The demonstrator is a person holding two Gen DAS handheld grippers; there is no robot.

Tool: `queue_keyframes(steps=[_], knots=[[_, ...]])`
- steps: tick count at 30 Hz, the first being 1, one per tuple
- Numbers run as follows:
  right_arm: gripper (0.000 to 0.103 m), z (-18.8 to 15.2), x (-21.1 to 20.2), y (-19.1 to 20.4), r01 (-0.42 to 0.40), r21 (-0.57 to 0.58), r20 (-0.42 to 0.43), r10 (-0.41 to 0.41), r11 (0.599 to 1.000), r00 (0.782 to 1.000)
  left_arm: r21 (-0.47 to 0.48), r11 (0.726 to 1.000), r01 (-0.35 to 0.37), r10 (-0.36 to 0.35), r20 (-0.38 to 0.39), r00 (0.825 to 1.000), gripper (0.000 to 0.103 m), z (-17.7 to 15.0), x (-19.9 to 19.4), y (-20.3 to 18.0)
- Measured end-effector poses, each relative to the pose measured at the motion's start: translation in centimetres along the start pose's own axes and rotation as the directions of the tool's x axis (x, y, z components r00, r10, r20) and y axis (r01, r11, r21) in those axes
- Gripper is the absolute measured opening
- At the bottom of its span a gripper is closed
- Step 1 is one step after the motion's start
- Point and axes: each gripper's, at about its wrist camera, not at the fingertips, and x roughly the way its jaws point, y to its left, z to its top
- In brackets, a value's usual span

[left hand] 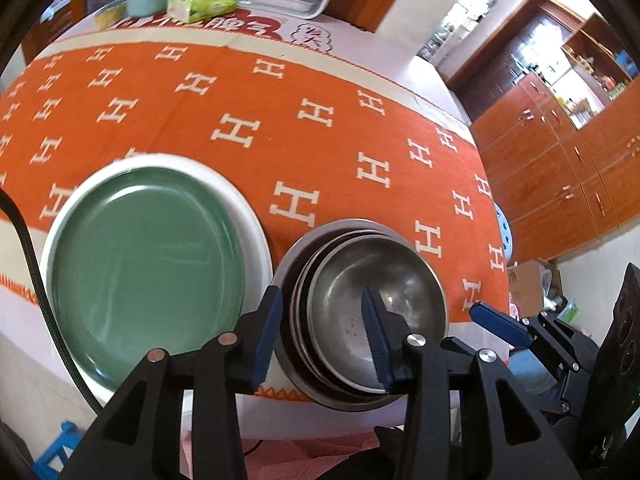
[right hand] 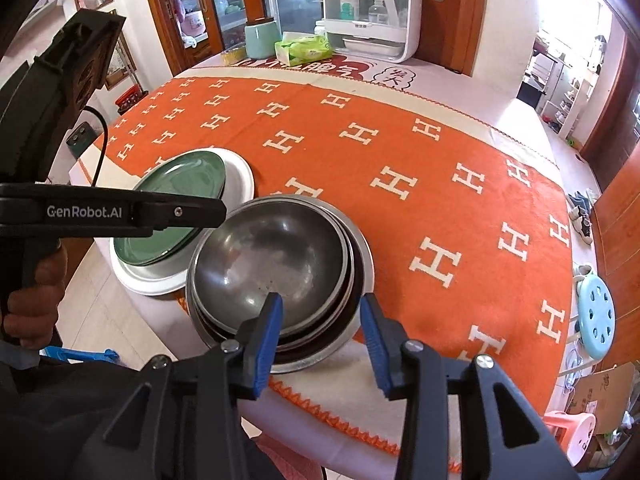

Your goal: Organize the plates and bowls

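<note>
Table with orange cloth point(right hand: 400, 208); green plate point(left hand: 148, 264) on a white plate point(left hand: 256, 216), left of the left gripper point(left hand: 322, 332). Nested steel bowls point(right hand: 276, 264) lie beneath both. Left and right gripper point(right hand: 322, 340) straddle opposite rims, part-open, holding nothing. Stacking appears complete; next, judged: lift clear.

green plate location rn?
The green plate sits on a white plate at the table's near edge, just left of the stacked steel bowls in both wrist views.
</note>
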Motion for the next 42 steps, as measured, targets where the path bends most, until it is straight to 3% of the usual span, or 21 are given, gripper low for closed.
queue_keyframes(steps=[4,7,13,19,33,38,42], knots=[[0.042,-0.2,0.5,-0.7,-0.017,0.004,-0.015,0.017,1.0,1.0,-0.039,0.999,-0.008,0.008,-0.006,1.0,0.046,-0.4,0.4,0.5],[0.052,-0.3,0.7,-1.2,-0.039,0.007,-0.013,0.039,0.999,0.999,-0.071,0.997,-0.012,0.011,-0.017,1.0,0.048,-0.5,0.9,0.9],[0.062,-0.2,1.6,-2.4,-0.094,0.036,-0.029,0.096,0.995,0.995,-0.125,0.992,-0.016,0.01,-0.047,0.999,0.054,-0.9,1.9,1.7],[0.062,0.1,3.1,-3.8,-0.149,0.102,-0.051,0.155,0.984,0.987,-0.151,0.988,-0.012,-0.001,-0.084,0.996,0.056,-1.4,3.1,1.8],[0.062,0.5,6.2,-6.1,-0.298,0.21,-0.091,0.322,0.931,0.942,-0.231,0.973,-0.026,-0.001,-0.117,0.993,0.056,-1.4,5.0,1.8],[0.044,0.5,6.6,-6.6,-0.325,0.221,-0.088,0.351,0.92,0.932,-0.25,0.968,-0.036,0.005,-0.124,0.992,0.056,-1.4,5.5,1.6],[0.043,0.7,7.0,-6.9,-0.344,0.229,-0.082,0.37,0.911,0.926,-0.244,0.969,-0.046,0.016,-0.126,0.992,0.054,-1.3,5.6,1.2]])
